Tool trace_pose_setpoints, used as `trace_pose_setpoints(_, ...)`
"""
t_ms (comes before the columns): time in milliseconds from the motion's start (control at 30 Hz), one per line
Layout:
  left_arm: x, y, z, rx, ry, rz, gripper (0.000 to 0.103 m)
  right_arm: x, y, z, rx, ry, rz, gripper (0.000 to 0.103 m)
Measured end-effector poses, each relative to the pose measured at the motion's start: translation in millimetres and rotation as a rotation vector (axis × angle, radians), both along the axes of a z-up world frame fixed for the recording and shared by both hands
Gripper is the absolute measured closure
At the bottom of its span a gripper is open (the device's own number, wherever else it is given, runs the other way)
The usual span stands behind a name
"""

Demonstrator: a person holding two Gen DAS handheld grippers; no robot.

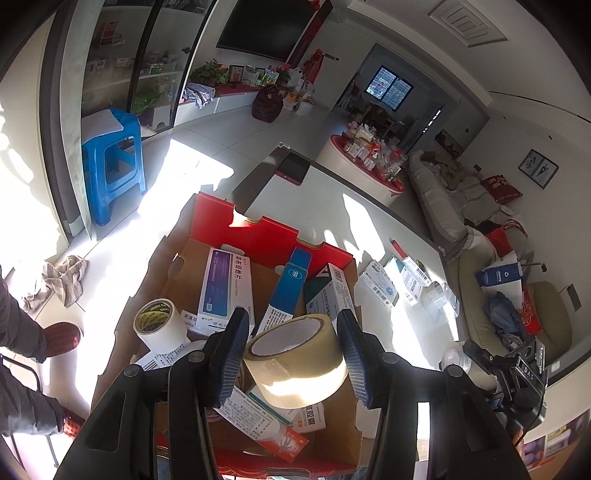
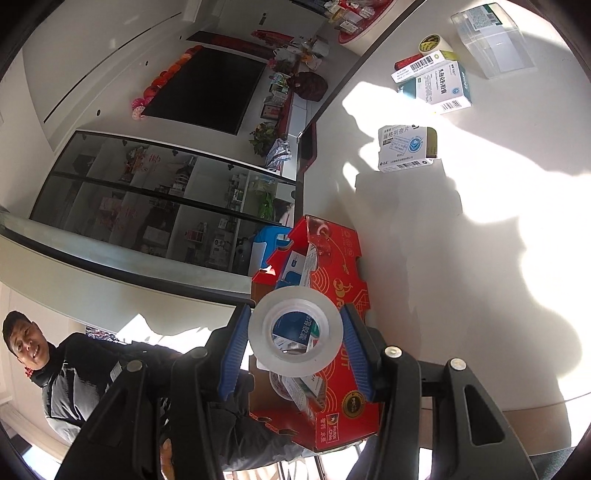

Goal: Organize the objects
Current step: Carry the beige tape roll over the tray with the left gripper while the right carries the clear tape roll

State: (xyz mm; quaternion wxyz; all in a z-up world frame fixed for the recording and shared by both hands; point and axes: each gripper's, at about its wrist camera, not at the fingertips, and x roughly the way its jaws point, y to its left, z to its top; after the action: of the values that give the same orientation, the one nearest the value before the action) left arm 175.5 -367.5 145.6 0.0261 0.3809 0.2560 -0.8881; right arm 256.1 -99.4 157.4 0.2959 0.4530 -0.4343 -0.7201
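Cardboard box (image 1: 177, 280) sits under your left gripper (image 1: 293, 354), whose pads pinch the tan tape roll (image 1: 295, 360) above it. Your right gripper (image 2: 295, 343) clamps the smaller clear tape roll (image 2: 295, 330) over the box's red side (image 2: 332, 406).

Home living room: beyond the jaws, a dark wall-mounted television (image 1: 269, 26) is hanging, a cream cushioned sofa (image 1: 454, 192) is standing right, a blue plastic stool (image 1: 110, 162) left.
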Motion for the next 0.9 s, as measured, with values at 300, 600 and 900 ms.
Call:
trace_pose_setpoints(300,2.3,1.3,0.0,-0.006,-0.005,0.001,0.050,3.2,0.4,-2.4,-0.007,-0.005,-0.001,0.053)
trace_pose_setpoints(600,1.7,0.5,-2.9,-0.006,-0.012,0.003,0.050,4.9,1.9,-4.8,-0.010,-0.008,-0.006,0.053)
trace_pose_setpoints(900,0.9,-0.1,-4.6,-0.008,-0.013,0.005,0.050,4.9,0.9,-6.8,-0.014,-0.010,-0.002,0.053)
